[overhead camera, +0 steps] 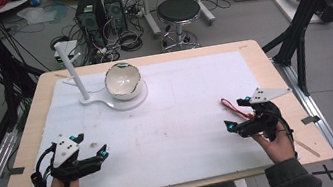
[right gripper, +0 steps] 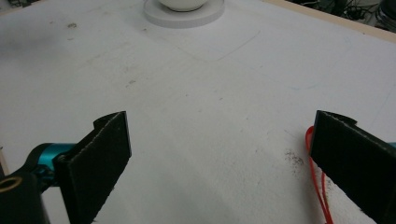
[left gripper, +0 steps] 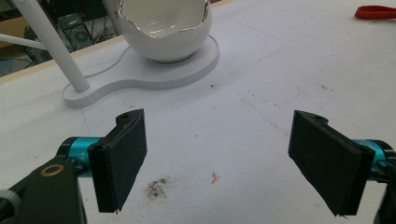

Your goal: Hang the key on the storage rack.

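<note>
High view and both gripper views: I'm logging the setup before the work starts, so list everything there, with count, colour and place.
Bowl: one, white, egg-shaped with a jagged silvery rim, on the round end of the stand base, far left of centre.
Stand: one, white, upright post with side pegs on a flat base, left of the bowl.
Red band: one, red loop, flat on the mat beside the right tongs.
Mat: one, white, smudged, covering most of the table.
Table: one, light wood.
Stool: one, black seat, on the floor beyond the table.
Computer towers: two, black, floor, far left.
Left tongs: one, black, open, near left.
Right tongs: one, black, open, near right.
</note>
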Action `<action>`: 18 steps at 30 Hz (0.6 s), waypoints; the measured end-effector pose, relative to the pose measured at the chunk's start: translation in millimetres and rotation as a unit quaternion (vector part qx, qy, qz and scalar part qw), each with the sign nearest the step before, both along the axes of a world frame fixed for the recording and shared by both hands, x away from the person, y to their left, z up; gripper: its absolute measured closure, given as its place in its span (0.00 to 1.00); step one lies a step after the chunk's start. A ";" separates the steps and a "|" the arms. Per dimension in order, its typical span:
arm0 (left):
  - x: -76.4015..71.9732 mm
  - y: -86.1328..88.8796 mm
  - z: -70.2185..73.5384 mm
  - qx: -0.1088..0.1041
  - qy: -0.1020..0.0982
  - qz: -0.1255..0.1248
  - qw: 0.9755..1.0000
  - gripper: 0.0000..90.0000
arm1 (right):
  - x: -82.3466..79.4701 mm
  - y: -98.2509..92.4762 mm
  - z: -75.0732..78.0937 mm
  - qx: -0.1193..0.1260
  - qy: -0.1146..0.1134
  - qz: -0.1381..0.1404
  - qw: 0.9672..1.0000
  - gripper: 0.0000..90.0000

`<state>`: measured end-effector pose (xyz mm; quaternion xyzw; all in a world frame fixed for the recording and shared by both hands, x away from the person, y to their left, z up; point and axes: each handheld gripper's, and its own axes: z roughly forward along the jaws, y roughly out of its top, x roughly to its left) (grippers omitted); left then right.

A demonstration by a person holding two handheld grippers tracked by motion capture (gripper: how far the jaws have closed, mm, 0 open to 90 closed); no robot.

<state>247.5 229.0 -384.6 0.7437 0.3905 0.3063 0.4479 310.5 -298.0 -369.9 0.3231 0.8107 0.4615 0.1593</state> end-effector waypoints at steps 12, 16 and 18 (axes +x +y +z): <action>-0.3 -0.3 -0.2 0.001 -0.001 0.002 1.000 0.22 | 14.5 -23.4 18.0 -0.035 0.019 -0.034 0.999 0.05; 0.2 -0.3 -0.7 -0.001 0.001 0.004 1.000 0.22 | 19.2 -27.4 19.8 -0.043 0.026 -0.041 0.998 0.07; 0.4 -0.3 -0.9 -0.001 0.001 0.004 1.000 0.22 | 24.4 -29.9 20.8 -0.050 0.032 -0.048 0.997 0.08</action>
